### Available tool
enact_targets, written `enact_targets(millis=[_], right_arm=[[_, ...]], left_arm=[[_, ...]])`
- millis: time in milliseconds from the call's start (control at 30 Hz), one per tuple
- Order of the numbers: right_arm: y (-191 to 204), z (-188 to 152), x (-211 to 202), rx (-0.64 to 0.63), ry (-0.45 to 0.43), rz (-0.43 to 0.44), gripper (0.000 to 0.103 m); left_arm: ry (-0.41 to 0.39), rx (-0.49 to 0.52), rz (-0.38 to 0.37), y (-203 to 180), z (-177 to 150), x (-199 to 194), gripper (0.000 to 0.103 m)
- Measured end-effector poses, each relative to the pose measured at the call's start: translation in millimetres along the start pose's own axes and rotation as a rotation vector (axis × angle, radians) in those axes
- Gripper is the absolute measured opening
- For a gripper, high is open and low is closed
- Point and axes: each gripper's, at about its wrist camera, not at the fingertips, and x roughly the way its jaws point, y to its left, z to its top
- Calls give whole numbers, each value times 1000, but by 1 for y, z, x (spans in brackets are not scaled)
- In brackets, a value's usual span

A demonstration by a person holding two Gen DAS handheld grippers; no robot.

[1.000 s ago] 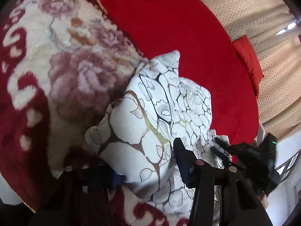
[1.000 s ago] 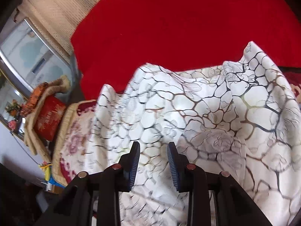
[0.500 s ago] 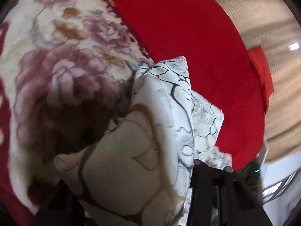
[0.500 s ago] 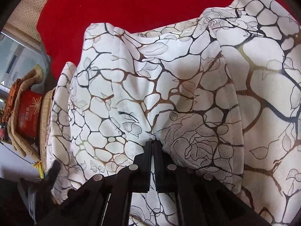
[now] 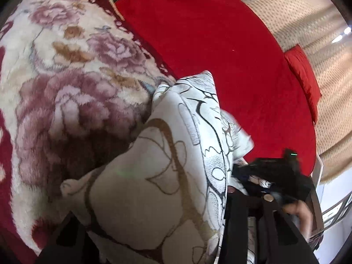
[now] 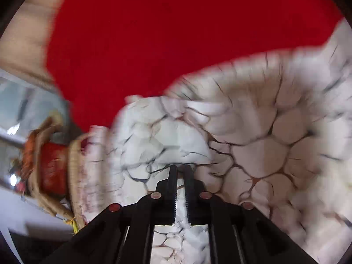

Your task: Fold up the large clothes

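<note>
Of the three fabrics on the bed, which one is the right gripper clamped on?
The white crackle-print garment. The right gripper pinches it; the plain red sheet lies beyond, and the floral blanket shows beside the garment.

We saw a bed under a red sheet (image 5: 220,50). Ahead of our left tool, a floral plush blanket (image 5: 66,77) lay on it to the left, the white patterned garment (image 5: 176,154) straight ahead, and a red pillow (image 5: 305,77) far right.
</note>
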Motion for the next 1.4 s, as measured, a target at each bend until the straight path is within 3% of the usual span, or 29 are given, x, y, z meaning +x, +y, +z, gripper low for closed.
enact_targets(millis=[67,200,367,467,567,700,833,967,1000,1067,1100,1133,1200,1300,1400], right_arm=[[-5,5,12,13,23,4,1],[-4,4,-6,-12,26,50,3],[-21,-22,-65,-29,-5,182,9],[-46,-48,-105,-41,-70,162,9],[-89,-63,-123,16,-107,97,7],[-138,-76,-140,109,-141,250,7],[-128,-74,-168,40,-165,333,10],[-135,-68,-191,37,-176,478,11],[-139,-61,-194,52,-183,497,14],[-154,-54,-198,92,-191,533,33],[-168,-49,-199,131,-186,561,71],[-177,-47,-200,161,-185,582,95],[-199,-42,-202,238,-219,641,95],[-206,-35,-203,267,-194,696,95],[-179,-19,-199,167,-167,647,95]], left_arm=[[-4,17,-9,-2,1,-2,41],[-8,60,-2,-9,1,-2,42],[-13,93,10,-14,0,-4,40],[-34,154,24,-25,-2,-10,35],[-78,288,29,-54,-9,-25,32],[-129,525,26,-106,-31,-48,30],[-147,756,-6,-169,-69,-62,29],[-120,1028,-35,-230,-140,-59,29],[-109,1075,-32,-237,-154,-54,29],[-65,1178,-21,-249,-190,-39,29],[-35,1214,-1,-250,-204,-29,29],[-12,1232,21,-249,-214,-20,29],[7,1254,47,-246,-223,-12,29],[2,1278,46,-249,-225,-13,30],[20,1285,25,-249,-223,-13,30]])
